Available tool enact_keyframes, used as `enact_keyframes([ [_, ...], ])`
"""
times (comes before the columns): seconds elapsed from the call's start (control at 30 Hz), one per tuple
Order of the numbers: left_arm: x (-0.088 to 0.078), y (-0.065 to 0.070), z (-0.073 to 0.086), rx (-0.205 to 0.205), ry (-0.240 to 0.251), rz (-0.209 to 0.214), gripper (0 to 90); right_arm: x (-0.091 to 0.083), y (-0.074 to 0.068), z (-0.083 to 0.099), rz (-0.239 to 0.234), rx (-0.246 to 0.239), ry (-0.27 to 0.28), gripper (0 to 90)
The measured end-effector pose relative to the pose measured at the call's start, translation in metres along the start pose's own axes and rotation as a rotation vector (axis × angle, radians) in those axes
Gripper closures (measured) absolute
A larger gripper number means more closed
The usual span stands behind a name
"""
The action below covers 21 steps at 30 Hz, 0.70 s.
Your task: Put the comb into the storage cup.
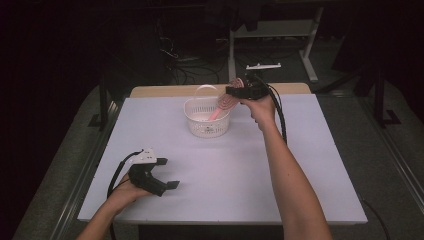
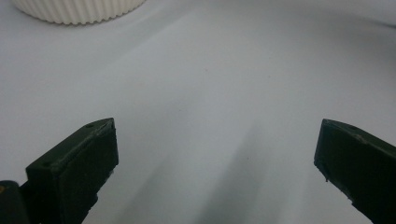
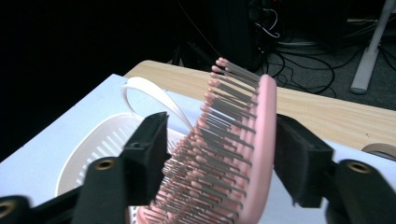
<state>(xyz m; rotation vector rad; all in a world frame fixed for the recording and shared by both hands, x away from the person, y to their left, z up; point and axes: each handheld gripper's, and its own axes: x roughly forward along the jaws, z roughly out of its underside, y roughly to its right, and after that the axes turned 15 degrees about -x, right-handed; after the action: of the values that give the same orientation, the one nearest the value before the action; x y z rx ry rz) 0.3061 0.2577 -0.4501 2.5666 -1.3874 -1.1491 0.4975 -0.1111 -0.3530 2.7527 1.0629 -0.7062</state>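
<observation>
Just one hairbrush (image 3: 233, 154), one basket (image 1: 206, 118)

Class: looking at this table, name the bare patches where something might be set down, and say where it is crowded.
Free: the table between left gripper and basket, and its right side. Crowded: the basket, with hairbrush and right gripper.

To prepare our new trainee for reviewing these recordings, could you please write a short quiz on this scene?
1. What pink thing stands between the jaws of the right gripper?
2. True or false: the left gripper grips the white basket.
3. Where does that pink thing's lower end sit? A: flat on the table. B: inside the basket. C: in the person's left hand.
Key: 1: a hairbrush. 2: false, its jaws stand open over the bare table. 3: B.
</observation>
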Motion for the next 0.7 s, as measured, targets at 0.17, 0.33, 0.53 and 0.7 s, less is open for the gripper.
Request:
enact_keyframes([
  [0.17, 0.001, 0.000, 0.000, -0.004, 0.001, 0.001, 0.0, -0.006, 0.001, 0.003, -0.004, -0.007, 0.002, 27.5],
  [0.33, 0.002, -0.002, -0.002, -0.002, -0.001, -0.001, 0.0, -0.013, 0.001, 0.006, -0.012, -0.016, 0.006, 25.0],
  [0.53, 0.004, -0.002, -0.001, -0.004, -0.009, -0.004, 0.0, -0.023, -0.004, 0.010, -0.035, -0.044, -0.006, 23.2],
  [0.7, 0.004, -0.002, -0.001, 0.001, -0.010, -0.005, 0.0, -0.030, -0.006, 0.013, -0.040, -0.075, -0.019, 22.0],
])
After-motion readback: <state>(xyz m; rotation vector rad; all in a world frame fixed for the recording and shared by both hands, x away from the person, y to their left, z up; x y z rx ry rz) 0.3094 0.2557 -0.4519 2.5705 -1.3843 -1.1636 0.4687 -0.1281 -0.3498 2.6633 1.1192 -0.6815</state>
